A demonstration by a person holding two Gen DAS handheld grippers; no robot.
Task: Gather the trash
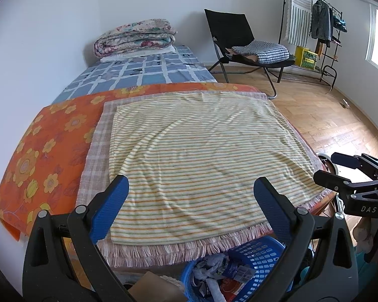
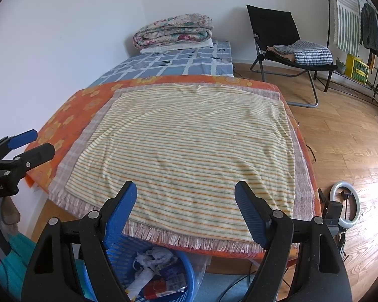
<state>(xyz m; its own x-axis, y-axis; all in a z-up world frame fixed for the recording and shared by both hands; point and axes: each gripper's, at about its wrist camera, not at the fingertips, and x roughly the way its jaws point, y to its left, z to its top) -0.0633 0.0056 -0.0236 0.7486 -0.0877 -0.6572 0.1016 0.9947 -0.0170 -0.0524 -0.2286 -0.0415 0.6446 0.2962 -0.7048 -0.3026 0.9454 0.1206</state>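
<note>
sitting below both open grippers, left gripper (image 1: 191, 188) and right gripper (image 2: 185, 193), trash basket (image 2: 181, 266).

Both hand-held grippers (image 1: 191, 188) (image 2: 185, 193) agape, empty

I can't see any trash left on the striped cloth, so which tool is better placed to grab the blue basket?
Probably the left tool: the blue basket lies directly below its open fingers. Under the right tool it sits off to the left.

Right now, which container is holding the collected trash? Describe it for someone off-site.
Find the bed with the yellow striped towel. On the floor below its fringed near edge stands a blue perforated plastic basket, the only container there, filled with crumpled paper and wrappers.
</note>
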